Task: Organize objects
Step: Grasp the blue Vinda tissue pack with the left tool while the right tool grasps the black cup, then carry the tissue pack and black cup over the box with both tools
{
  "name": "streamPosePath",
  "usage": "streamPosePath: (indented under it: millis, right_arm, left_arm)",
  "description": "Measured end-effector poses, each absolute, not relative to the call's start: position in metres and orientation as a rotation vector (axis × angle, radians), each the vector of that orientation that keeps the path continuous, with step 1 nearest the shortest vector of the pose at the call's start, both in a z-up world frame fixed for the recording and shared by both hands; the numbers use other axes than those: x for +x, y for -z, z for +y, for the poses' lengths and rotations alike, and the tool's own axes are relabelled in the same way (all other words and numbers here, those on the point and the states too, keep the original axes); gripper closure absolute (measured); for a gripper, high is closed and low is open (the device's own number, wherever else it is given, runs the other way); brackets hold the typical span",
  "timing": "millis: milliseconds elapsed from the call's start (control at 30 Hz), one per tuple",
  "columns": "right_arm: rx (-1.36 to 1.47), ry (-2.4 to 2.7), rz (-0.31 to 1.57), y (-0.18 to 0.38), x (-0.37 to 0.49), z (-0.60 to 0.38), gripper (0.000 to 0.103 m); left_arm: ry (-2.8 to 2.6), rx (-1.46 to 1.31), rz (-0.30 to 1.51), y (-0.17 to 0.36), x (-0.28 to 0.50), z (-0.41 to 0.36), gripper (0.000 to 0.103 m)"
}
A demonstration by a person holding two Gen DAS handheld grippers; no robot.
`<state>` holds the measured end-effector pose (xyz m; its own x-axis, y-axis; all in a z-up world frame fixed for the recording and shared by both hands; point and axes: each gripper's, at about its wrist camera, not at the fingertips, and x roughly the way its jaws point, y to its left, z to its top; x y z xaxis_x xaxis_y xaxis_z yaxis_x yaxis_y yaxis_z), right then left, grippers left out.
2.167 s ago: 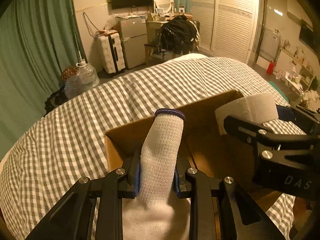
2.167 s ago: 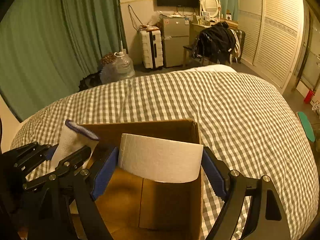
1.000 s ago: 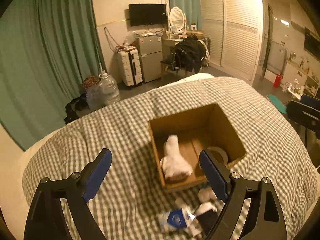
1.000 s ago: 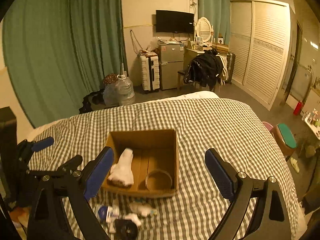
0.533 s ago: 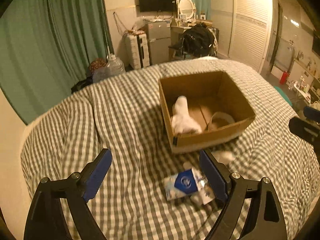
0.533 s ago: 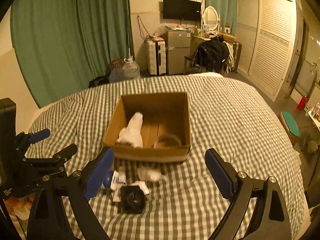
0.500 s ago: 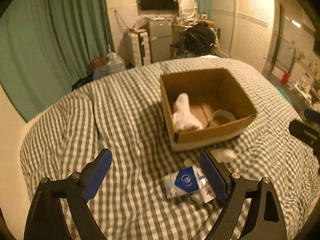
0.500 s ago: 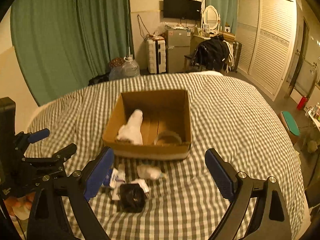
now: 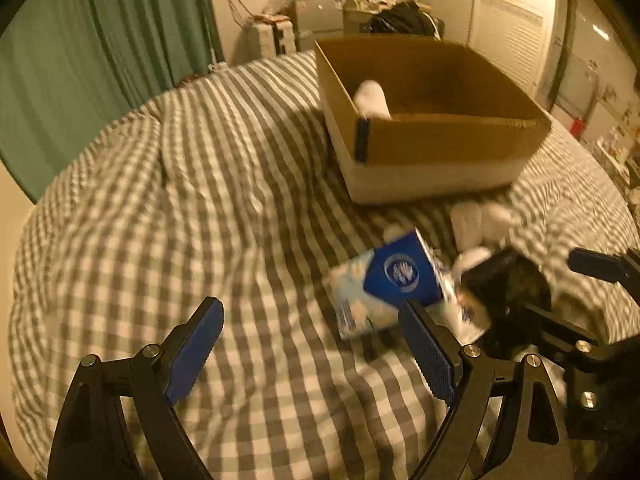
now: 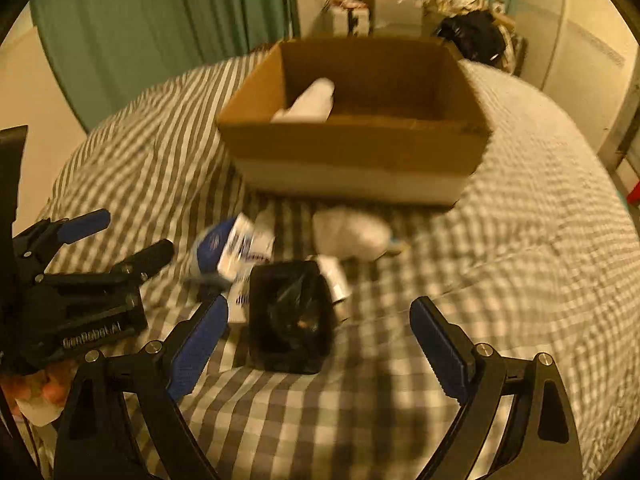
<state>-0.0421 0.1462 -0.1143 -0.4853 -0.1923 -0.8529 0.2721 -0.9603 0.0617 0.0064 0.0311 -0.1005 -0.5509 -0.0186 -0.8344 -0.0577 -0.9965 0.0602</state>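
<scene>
A brown cardboard box (image 9: 432,148) (image 10: 352,148) stands on the checked bed with a white glove (image 9: 372,100) (image 10: 310,100) in it. In front of it lie a blue and white tissue pack (image 9: 384,284) (image 10: 224,252), a black packet (image 10: 290,316) (image 9: 508,284) and a white cloth bundle (image 10: 350,232) (image 9: 480,216). My left gripper (image 9: 316,348) is open and empty, low over the bed just left of the tissue pack. My right gripper (image 10: 320,344) is open, with the black packet lying between its jaws.
The grey checked bedspread (image 9: 160,200) covers the whole bed. Green curtains (image 9: 100,40) hang behind on the left. A suitcase, a small fridge and a chair with dark clothes (image 10: 472,36) stand by the far wall. White wardrobe doors (image 9: 516,28) are on the right.
Both grippers have dropped low and moved forward toward the loose items in front of the box. Earlier they let go of the glove and the tape roll into the box.
</scene>
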Motion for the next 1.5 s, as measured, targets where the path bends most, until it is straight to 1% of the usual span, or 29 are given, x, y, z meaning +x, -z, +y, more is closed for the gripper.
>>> streamPosePath:
  millis: [167, 233, 300, 333, 400, 500, 567, 800, 1000, 1067, 1133, 1400, 1433, 1500]
  right_arm:
    - [1.490, 2.444, 0.101, 0.137, -0.051, 0.143, 0.011]
    - [1.514, 2.431, 0.087, 0.142, -0.054, 0.144, 0.015]
    - [1.532, 2.407, 0.075, 0.145, -0.056, 0.144, 0.031]
    - [1.536, 2.390, 0.065, 0.148, -0.057, 0.144, 0.037]
    - [1.525, 2.375, 0.056, 0.150, -0.056, 0.143, 0.062]
    - [1.460, 2.420, 0.099, 0.140, -0.049, 0.139, 0.078]
    - [1.429, 2.455, 0.108, 0.133, -0.047, 0.141, 0.085]
    - [1.408, 2.498, 0.046, 0.125, -0.054, 0.162, 0.088]
    - [1.437, 2.455, 0.011, 0.132, -0.059, 0.164, 0.090]
    - [1.442, 2.448, 0.015, 0.134, -0.060, 0.163, 0.092]
    - [1.440, 2.436, 0.019, 0.135, -0.058, 0.163, 0.094]
    - [1.432, 2.439, 0.042, 0.135, -0.059, 0.159, 0.095]
    - [1.432, 2.440, 0.037, 0.135, -0.059, 0.160, 0.095]
    - [1.431, 2.439, 0.036, 0.134, -0.059, 0.160, 0.095]
  left_arm:
    - [-2.706, -1.508, 0.122, 0.114, 0.002, 0.034, 0.011]
    - [-2.679, -1.537, 0.131, 0.121, -0.002, 0.036, 0.011]
    - [-2.654, -1.558, 0.132, 0.128, -0.004, 0.036, 0.011]
    - [-2.642, -1.568, 0.135, 0.131, -0.005, 0.037, 0.011]
    - [-2.625, -1.575, 0.136, 0.134, -0.006, 0.038, 0.011]
    - [-2.612, -1.561, 0.134, 0.133, -0.006, 0.039, 0.011]
    - [-2.610, -1.549, 0.137, 0.131, -0.006, 0.040, 0.011]
    - [-2.594, -1.536, 0.114, 0.126, -0.015, 0.046, 0.011]
    - [-2.580, -1.518, 0.020, 0.119, -0.020, 0.046, 0.011]
    - [-2.570, -1.520, -0.030, 0.118, -0.025, 0.046, 0.011]
    - [-2.558, -1.532, -0.065, 0.120, -0.028, 0.046, 0.011]
    - [-2.474, -1.639, -0.173, 0.148, -0.053, 0.049, 0.011]
    - [-2.464, -1.656, -0.180, 0.152, -0.055, 0.049, 0.013]
    - [-2.464, -1.656, -0.185, 0.153, -0.055, 0.048, 0.014]
